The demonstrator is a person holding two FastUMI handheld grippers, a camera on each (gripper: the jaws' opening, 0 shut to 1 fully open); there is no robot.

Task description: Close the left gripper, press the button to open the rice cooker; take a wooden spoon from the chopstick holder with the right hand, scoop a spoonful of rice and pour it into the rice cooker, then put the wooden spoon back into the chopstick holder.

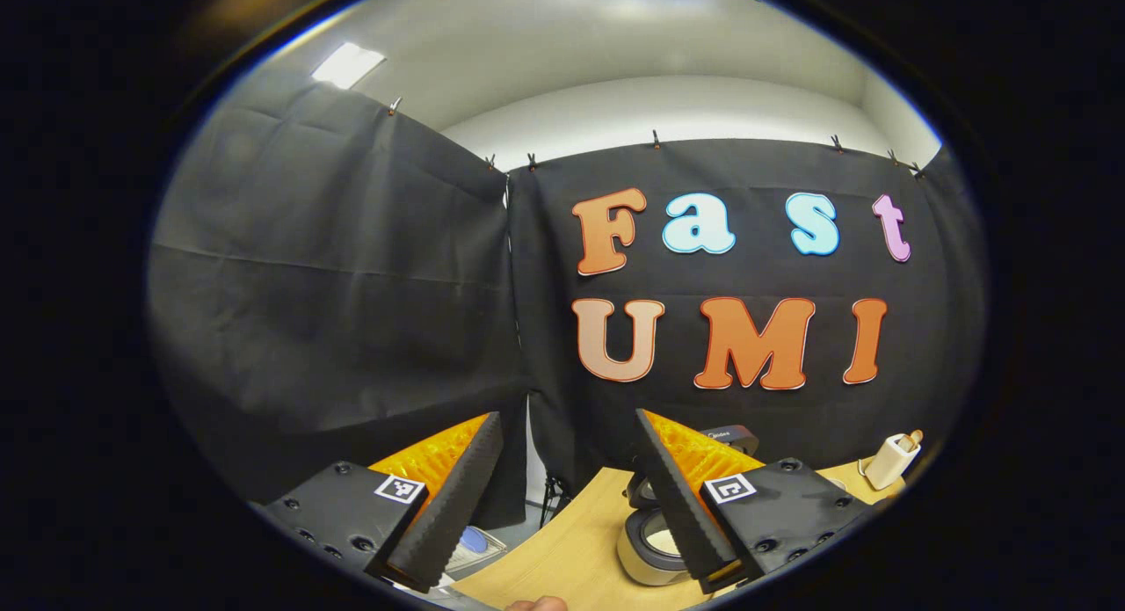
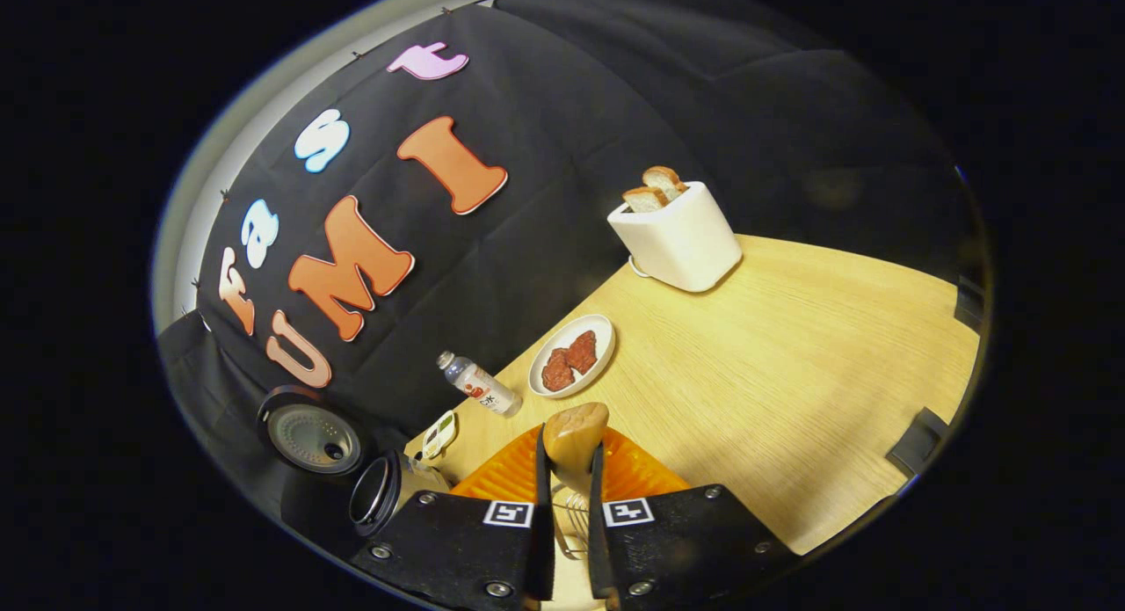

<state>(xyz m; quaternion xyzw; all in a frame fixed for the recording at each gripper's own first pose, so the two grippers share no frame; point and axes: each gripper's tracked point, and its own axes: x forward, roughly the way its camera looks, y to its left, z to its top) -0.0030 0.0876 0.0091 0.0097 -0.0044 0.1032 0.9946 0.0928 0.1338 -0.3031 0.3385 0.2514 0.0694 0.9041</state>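
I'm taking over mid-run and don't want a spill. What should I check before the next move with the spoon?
1. Rice cooker open: ok, its lid stands raised.
2. Right gripper shut on the wooden spoon: ok, both jaws press it.
3. Left gripper out of the way: ok, jaws open and empty, above the table.
4. Rice on the spoon: cannot tell.
5. Bottle and plate lie close ahead of the spoon: not ok, likely needs care.
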